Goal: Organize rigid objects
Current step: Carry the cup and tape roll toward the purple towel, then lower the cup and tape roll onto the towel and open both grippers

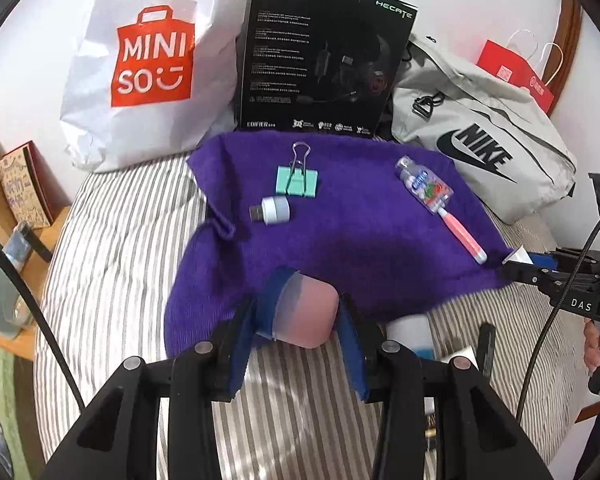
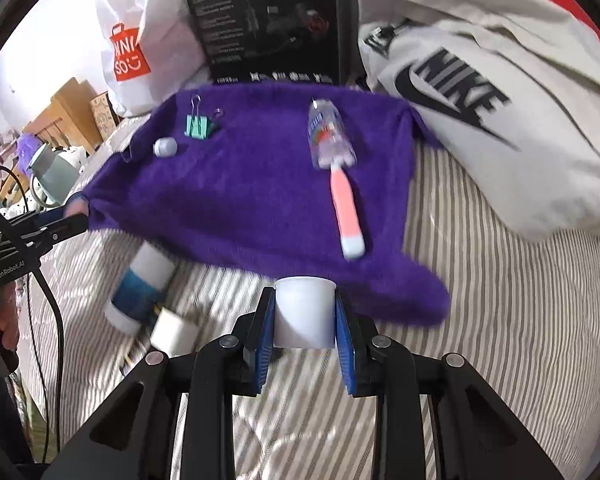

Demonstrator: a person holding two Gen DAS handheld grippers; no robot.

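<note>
A purple cloth point(image 1: 340, 220) lies on the striped bed. On it are a mint binder clip point(image 1: 297, 180), a small white USB gadget point(image 1: 274, 210) and a pink-handled toothbrush in a clear pack point(image 1: 432, 196). My left gripper point(image 1: 300, 320) is shut on a pink rounded object point(image 1: 310, 314) over the cloth's near edge. My right gripper point(image 2: 304, 316) is shut on a white cup-shaped object point(image 2: 304, 312) at the cloth's near edge. The clip point(image 2: 198, 124), gadget point(image 2: 165, 146) and toothbrush point(image 2: 342, 188) also show in the right wrist view, on the cloth point(image 2: 260, 184).
A white Miniso bag point(image 1: 148, 64), a black headset box point(image 1: 320, 56) and a grey Nike bag point(image 1: 484, 148) stand behind the cloth. A white and blue tube point(image 2: 140, 284) and a small white block point(image 2: 172, 334) lie on the bed. A wooden side table point(image 1: 24, 216) is at the left.
</note>
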